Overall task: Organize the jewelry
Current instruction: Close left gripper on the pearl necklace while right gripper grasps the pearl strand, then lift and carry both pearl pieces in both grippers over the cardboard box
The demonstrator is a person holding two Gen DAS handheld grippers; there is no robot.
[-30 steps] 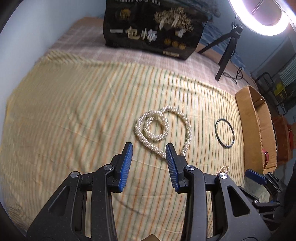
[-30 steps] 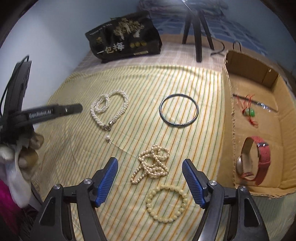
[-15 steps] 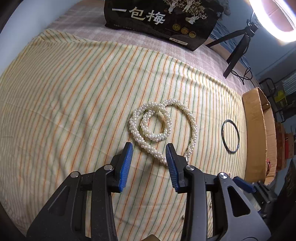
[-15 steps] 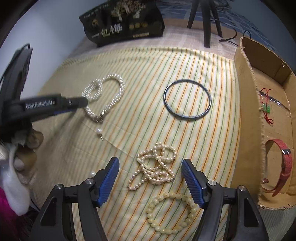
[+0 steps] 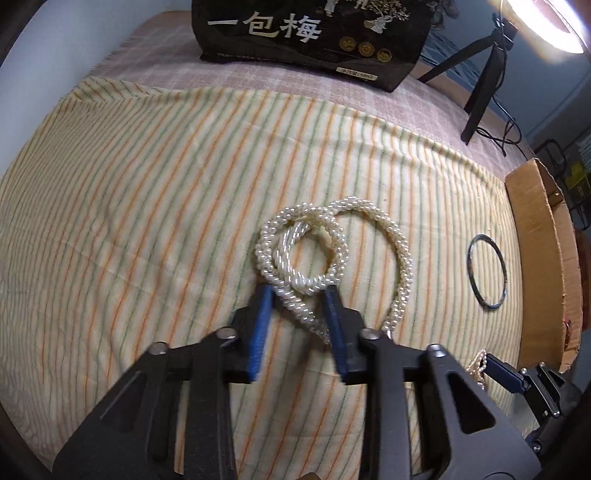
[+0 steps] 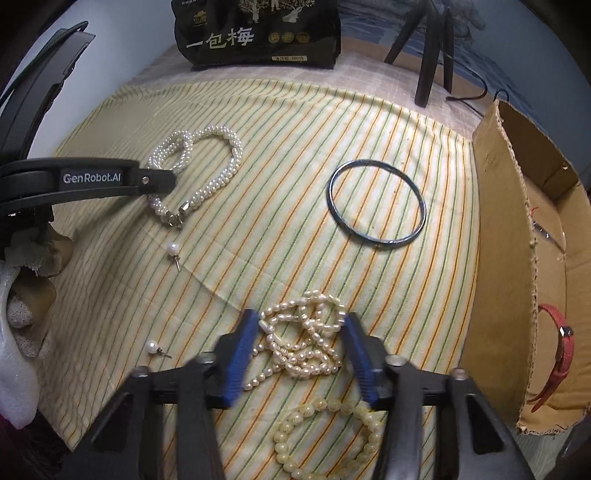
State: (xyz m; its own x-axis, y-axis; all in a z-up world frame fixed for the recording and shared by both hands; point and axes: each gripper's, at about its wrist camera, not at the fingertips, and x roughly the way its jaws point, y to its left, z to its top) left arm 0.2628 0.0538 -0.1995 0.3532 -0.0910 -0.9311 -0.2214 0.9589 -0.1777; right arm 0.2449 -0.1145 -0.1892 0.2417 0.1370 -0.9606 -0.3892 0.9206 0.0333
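A thick white pearl necklace [image 5: 334,236] lies looped on the striped cloth [image 5: 147,206]. My left gripper [image 5: 297,291] points down over its near loops. Its jaws are closing, and the blue pads [image 5: 263,314] touch the two strands between them. In the right wrist view its finger [image 6: 147,181] covers part of that necklace [image 6: 218,162]. A tangled thin pearl strand [image 6: 301,339] lies between the blue pads [image 6: 240,354] of my right gripper [image 6: 299,325]. These jaws are closing too, with slim gaps still at both sides.
A dark bangle [image 6: 376,201] lies near the open cardboard box [image 6: 498,258], which holds a red watch [image 6: 557,354]. A cream bead bracelet [image 6: 328,435] and two pearl earrings [image 6: 171,248] lie on the cloth. A black bag [image 5: 314,33] and a tripod [image 5: 480,85] stand behind.
Both grippers have come down closer to the cloth. The left jaws narrowed onto the thick necklace's loops. The right jaws narrowed from wide apart to just outside the tangled strand.
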